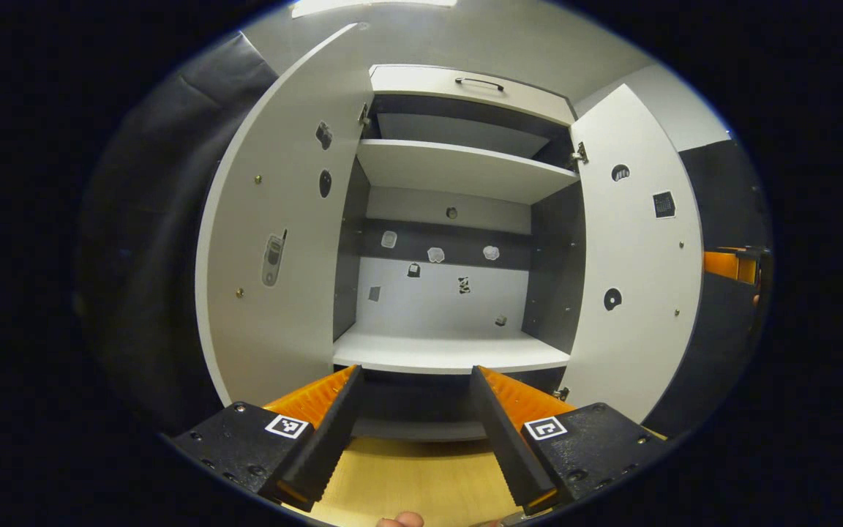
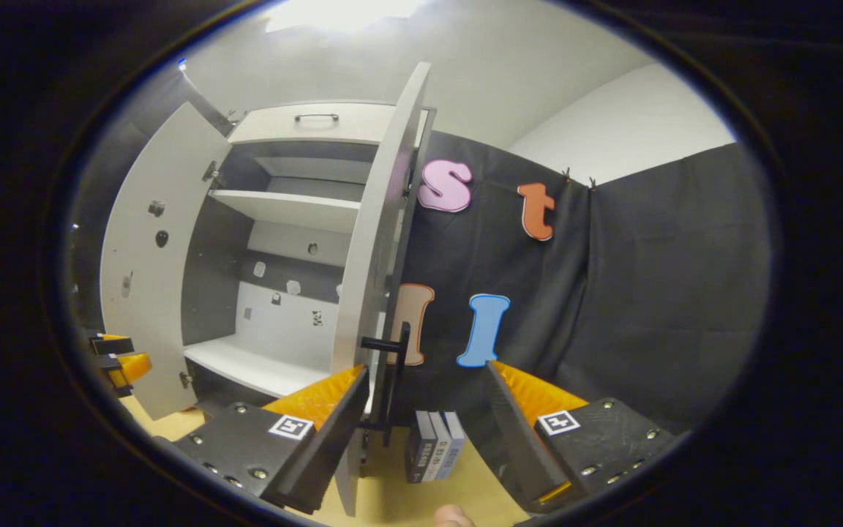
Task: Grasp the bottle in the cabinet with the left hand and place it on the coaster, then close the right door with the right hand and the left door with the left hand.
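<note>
In the left gripper view, your left hand-held gripper point(image 1: 416, 432) hangs released, its fingers spread wide above the wooden counter point(image 1: 421, 479), each finger base carrying a small square black-and-white marker. It faces straight into the cabinet point(image 1: 458, 219). The left door point(image 1: 282, 241) stands swung out on the left, with small stickers on its inner face; none carries writing you can read. Past it, the lower shelf point(image 1: 451, 351) and the upper shelf point(image 1: 458, 168) are both bare, and the back panel holds a scatter of small stickers, too small to read. The right door point(image 1: 637, 271) stands open on the right, with more stickers. At the far right edge an orange piece of your right hand-held gripper point(image 1: 732, 265) peeks in.

In the right gripper view, your left gripper shows at the far left edge, near the left door's foot. The right door is seen edge-on, its black handle point(image 2: 391, 369) just beyond and between the spread fingers of your right gripper point(image 2: 421, 432), which is also released and touches nothing. Three small boxes point(image 2: 435, 455) stand side by side on the counter between the fingers; their spine labels are too blurred to read. I cannot see the bottle or the coaster from here.
</note>
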The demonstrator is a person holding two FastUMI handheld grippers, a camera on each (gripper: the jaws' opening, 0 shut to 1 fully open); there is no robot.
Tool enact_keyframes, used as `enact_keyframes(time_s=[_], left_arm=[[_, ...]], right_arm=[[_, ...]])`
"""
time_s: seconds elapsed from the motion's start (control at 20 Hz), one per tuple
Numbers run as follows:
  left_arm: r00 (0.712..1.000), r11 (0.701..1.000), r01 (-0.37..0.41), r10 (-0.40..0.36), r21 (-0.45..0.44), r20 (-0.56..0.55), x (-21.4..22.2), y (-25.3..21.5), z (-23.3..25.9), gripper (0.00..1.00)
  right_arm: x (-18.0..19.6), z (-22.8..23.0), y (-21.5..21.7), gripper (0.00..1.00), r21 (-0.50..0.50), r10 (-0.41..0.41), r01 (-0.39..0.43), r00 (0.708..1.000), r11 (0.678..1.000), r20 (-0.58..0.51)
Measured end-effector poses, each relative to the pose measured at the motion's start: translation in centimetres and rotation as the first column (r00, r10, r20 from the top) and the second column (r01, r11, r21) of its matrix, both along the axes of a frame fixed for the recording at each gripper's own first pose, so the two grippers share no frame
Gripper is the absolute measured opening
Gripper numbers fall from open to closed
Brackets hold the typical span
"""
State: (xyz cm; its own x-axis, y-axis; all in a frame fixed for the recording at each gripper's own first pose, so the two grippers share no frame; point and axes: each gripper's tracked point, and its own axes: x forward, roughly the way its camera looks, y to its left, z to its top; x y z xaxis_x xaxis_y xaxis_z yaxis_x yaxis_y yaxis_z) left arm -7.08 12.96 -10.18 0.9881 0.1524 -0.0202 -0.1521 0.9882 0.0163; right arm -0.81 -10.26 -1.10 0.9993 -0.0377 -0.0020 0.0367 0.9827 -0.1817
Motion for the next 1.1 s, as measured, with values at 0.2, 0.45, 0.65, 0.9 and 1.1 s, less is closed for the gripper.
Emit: enact_keyframes(time_s=[0.2,0.45,0.65,0.9,1.1], left_arm=[[1.000,1.000,-0.017,0.017,0.010,0.025,-0.3,0.6,1.2,0.92],[0.998,0.999,-0.039,0.038,0.029,0.044,-1.1,1.4,2.0,0.92],[0.997,0.996,-0.072,0.070,0.049,0.042,-2.4,2.4,2.1,0.92],[0.991,0.991,-0.126,0.124,0.046,0.046,-4.0,4.2,2.3,0.92],[0.985,0.984,-0.170,0.168,0.043,0.048,-5.8,5.6,2.4,0.92]], right_arm=[[0.0,-0.2,1.7,0.93,0.022,0.043,-0.043,0.999,0.999,-0.012],[0.3,-0.3,4.7,0.96,0.037,0.108,-0.107,0.994,0.994,-0.020],[0.6,-0.5,6.2,0.96,0.051,0.144,-0.143,0.989,0.988,-0.029],[1.0,-0.6,8.4,0.96,0.067,0.186,-0.183,0.982,0.981,-0.038],[1.6,-0.9,10.1,0.96,0.074,0.215,-0.211,0.976,0.975,-0.043]])
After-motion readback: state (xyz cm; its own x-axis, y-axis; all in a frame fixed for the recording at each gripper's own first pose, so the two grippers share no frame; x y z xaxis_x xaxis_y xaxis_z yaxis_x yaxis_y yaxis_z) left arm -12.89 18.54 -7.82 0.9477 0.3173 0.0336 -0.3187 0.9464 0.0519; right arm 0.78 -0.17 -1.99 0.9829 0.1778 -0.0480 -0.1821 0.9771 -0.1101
